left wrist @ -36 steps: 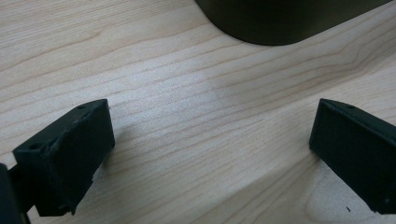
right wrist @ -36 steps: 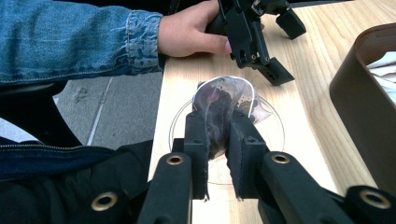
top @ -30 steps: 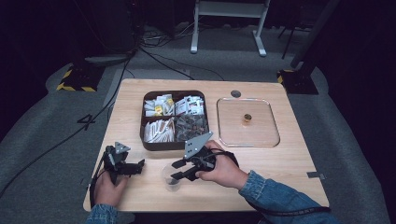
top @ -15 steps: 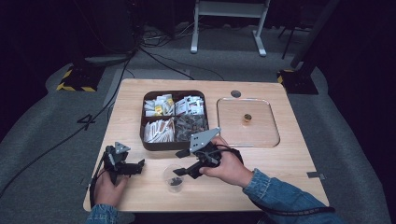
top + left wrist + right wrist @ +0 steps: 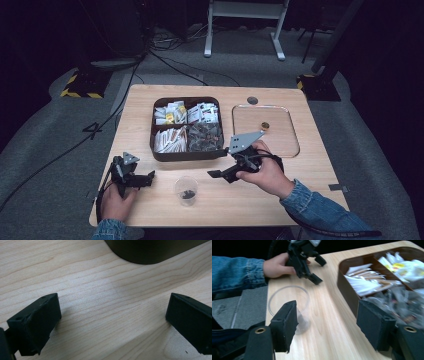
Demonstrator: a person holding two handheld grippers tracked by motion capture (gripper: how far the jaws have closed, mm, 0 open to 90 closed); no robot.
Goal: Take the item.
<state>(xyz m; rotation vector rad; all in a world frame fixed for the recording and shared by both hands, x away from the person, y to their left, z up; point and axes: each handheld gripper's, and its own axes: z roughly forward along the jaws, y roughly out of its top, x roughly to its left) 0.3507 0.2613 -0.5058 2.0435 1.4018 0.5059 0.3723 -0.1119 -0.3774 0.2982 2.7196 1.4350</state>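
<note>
A clear plastic cup (image 5: 186,189) with something dark at its bottom stands near the table's front edge; it also appears as the cup (image 5: 289,302) in the right gripper view, just behind the left jaw. My right gripper (image 5: 215,174) hovers to the cup's right, open and empty, jaws wide apart. My left gripper (image 5: 148,177) rests on the table left of the cup, open with bare wood between its jaws, and shows as the left gripper (image 5: 312,267) in the right gripper view.
A dark four-compartment tray (image 5: 158,150) of packets and sachets sits mid-table; its corner (image 5: 150,252) shows ahead of the left gripper. A clear square lid or tray (image 5: 287,142) with a small brown object (image 5: 265,125) lies at the right.
My right gripper has lifted away from the cup and moved right, toward the dark tray. The cup stays standing alone on the table. The left gripper has not moved.
</note>
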